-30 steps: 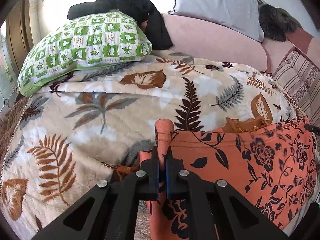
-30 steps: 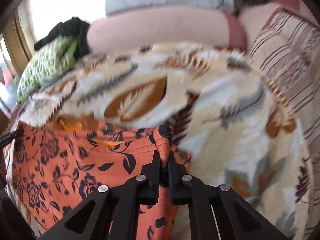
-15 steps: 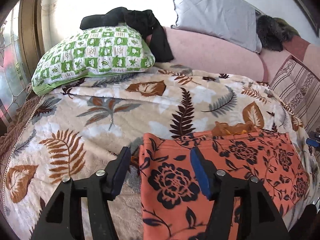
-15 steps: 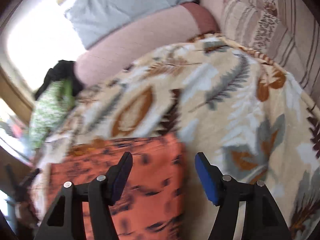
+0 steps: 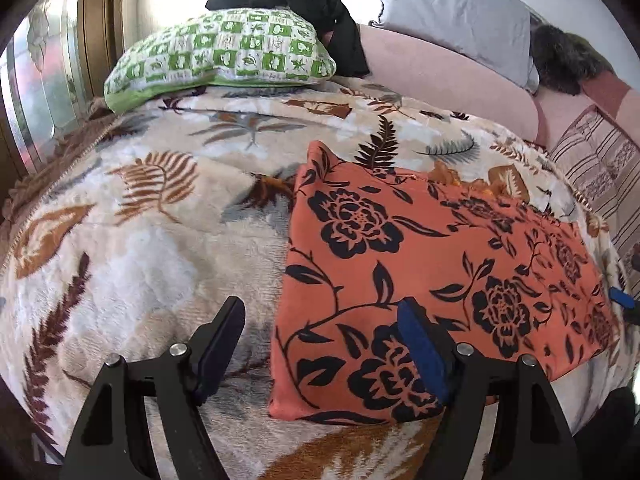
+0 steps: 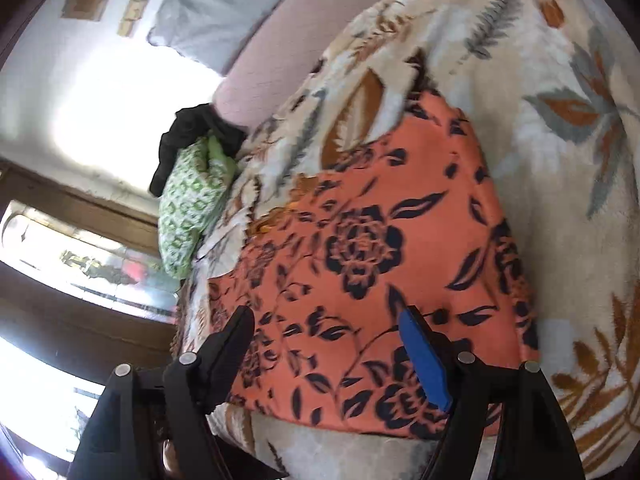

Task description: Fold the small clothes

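An orange garment with a black flower print (image 5: 432, 264) lies folded flat on the leaf-patterned blanket (image 5: 140, 248). My left gripper (image 5: 320, 340) is open and empty, hovering over the garment's near left corner. In the right wrist view the same garment (image 6: 376, 264) lies flat, and my right gripper (image 6: 328, 348) is open and empty above its near edge; this view is tilted. A blue pad of the right gripper (image 5: 622, 298) shows at the garment's right edge in the left wrist view.
A green-and-white checked pillow (image 5: 224, 56) with black clothing (image 5: 320, 12) on it lies at the bed's far left. A pink bolster (image 5: 448, 72), a grey pillow (image 5: 456, 16) and a striped cushion (image 5: 600, 160) line the back and right. A window (image 5: 36, 92) is on the left.
Both grippers were shut on the garment's top corners a second ago. They let go, opened, and pulled back toward the near edge; the garment now lies flat.
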